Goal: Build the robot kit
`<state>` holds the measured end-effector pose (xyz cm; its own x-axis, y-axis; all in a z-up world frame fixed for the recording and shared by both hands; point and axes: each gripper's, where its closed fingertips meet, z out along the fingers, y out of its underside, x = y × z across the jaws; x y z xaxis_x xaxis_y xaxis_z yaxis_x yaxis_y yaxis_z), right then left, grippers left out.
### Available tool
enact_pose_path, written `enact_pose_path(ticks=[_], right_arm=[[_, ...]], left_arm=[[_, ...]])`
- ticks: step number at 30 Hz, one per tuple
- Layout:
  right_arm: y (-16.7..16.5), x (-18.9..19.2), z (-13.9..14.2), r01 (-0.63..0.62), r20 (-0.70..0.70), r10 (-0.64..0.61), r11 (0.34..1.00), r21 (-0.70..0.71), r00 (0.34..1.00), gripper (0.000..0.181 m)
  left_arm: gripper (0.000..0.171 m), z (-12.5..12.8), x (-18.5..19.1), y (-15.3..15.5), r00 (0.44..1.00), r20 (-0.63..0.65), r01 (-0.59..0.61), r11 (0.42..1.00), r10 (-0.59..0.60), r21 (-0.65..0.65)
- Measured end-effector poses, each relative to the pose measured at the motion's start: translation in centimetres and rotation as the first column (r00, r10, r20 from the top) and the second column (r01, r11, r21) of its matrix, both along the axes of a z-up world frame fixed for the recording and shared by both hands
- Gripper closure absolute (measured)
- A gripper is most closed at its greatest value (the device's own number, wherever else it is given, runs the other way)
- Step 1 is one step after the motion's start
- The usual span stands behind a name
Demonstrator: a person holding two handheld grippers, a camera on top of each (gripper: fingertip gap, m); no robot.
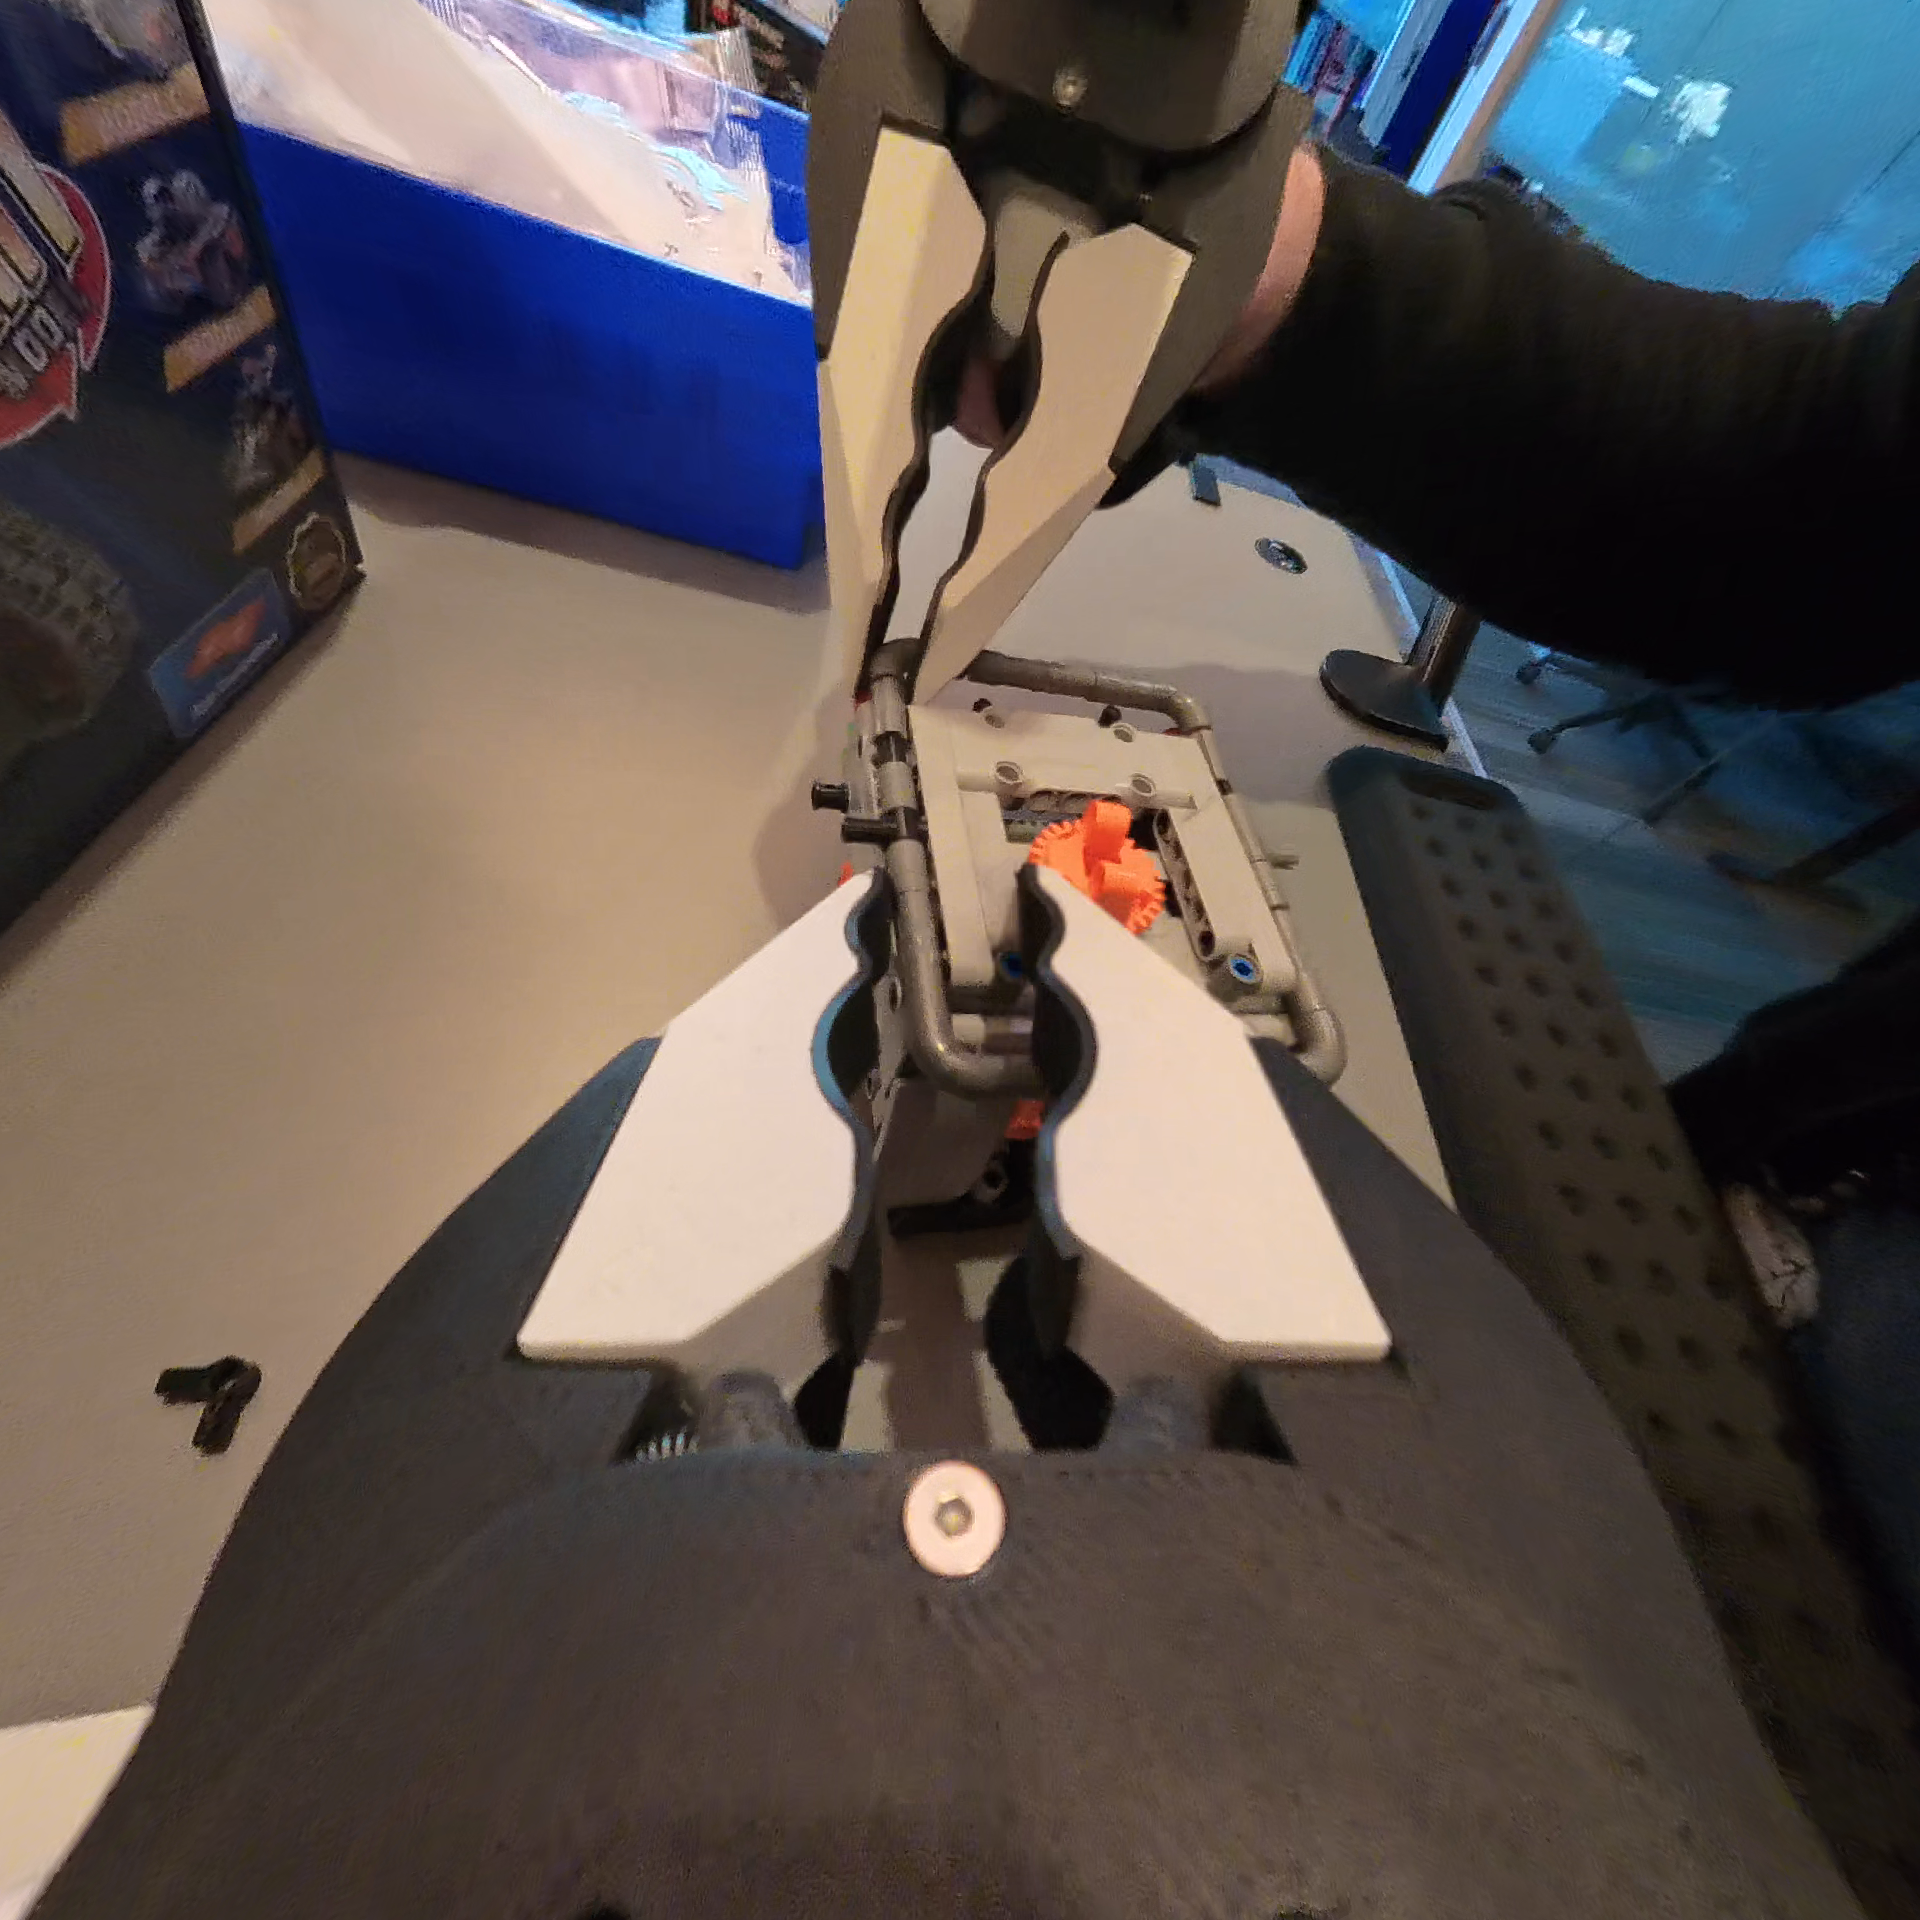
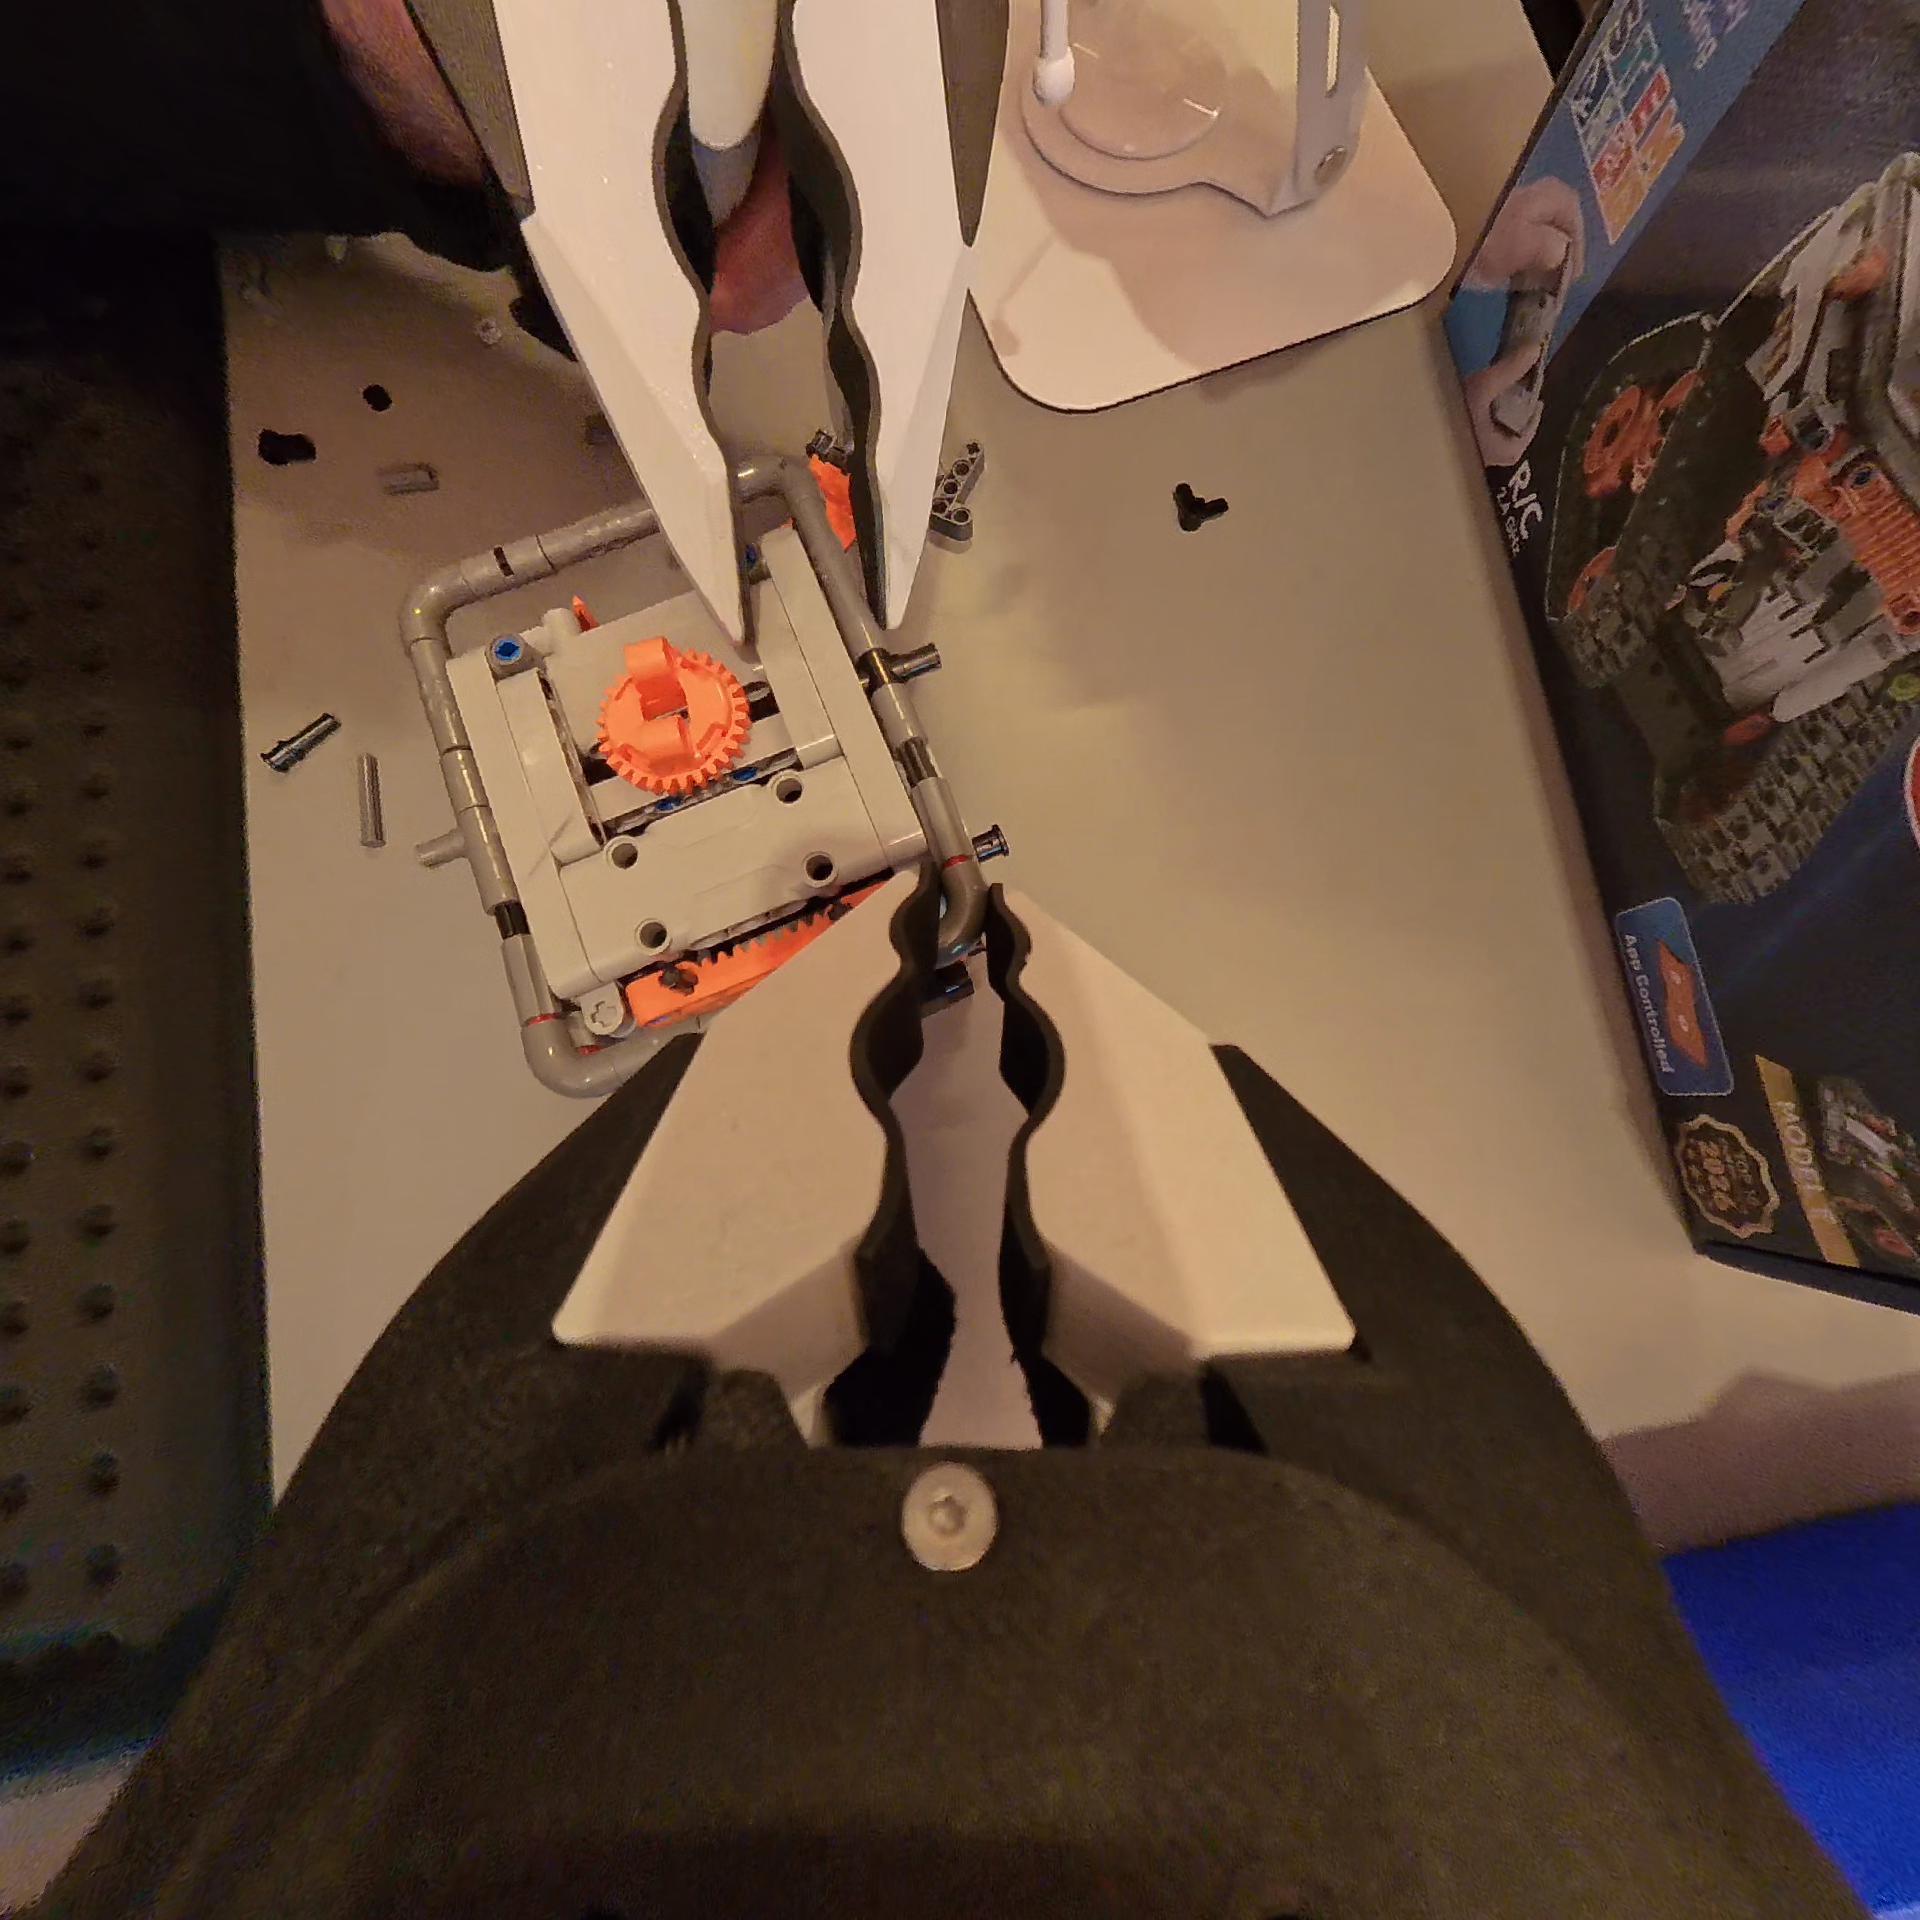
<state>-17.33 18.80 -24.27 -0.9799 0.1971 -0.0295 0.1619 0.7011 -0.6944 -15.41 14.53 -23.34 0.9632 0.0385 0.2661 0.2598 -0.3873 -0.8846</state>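
A grey brick assembly (image 1: 1081, 748) with an orange gear (image 1: 1101, 862) and a grey tube frame around it sits on the beige table (image 1: 520, 883). My left gripper (image 1: 951, 883) is shut on the assembly's near edge, with the block side and frame tube between its fingers. My right gripper (image 1: 899, 665) comes down from the far side. In the right wrist view my right gripper (image 2: 956, 894) is shut on a corner of the tube frame (image 2: 961, 894) of the assembly (image 2: 707, 862). The left gripper (image 2: 816, 618) straddles the opposite corner.
A printed toy box (image 1: 156, 416) stands at the left, also in the right wrist view (image 2: 1714, 623). A blue bin (image 1: 520, 343) is behind. A black perforated mat (image 1: 1538, 1039) lies at the right. A black piece (image 2: 1195, 507), grey pins (image 2: 301, 740) and a white stand (image 2: 1195, 260) are near. My right fingertips sit around 6 centimetres from my left ones. About 15 centimetres separates my left fingertips from the black piece (image 2: 1195, 507). My left wrist view (image 1: 212, 1394) looks at it from another angle.
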Motion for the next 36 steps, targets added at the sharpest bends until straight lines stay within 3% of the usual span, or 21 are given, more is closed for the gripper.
enact_pose_path(ticks=[10,18,26,31,36], right_arm=[[-0.1,0.5,0.0,-0.027,-0.048,0.027,1.000,0.016,0.998,0.176],[-0.2,0.6,-0.1,-0.098,0.024,0.097,0.995,0.021,0.995,0.177],[-0.3,1.1,0.0,-0.027,0.081,0.027,1.000,-0.003,0.996,0.176],[-0.3,1.5,0.0,0.032,0.059,-0.032,0.999,0.001,0.998,0.176],[-0.2,1.6,0.1,0.037,-0.070,-0.035,0.999,0.039,0.997,0.176]], left_arm=[[0.150,-0.2,0.3,0.2,0.999,-0.043,-0.009,1.000,0.009,0.001],[0.150,-0.2,0.6,0.3,0.999,-0.049,0.006,1.000,-0.006,0.011],[0.143,0.2,1.4,0.3,0.998,-0.061,0.027,0.999,-0.029,-0.033],[0.147,-0.3,1.5,0.4,0.996,-0.083,0.018,0.996,-0.025,-0.083],[0.149,-0.4,1.6,0.5,0.991,-0.128,0.020,0.997,-0.030,-0.077]])
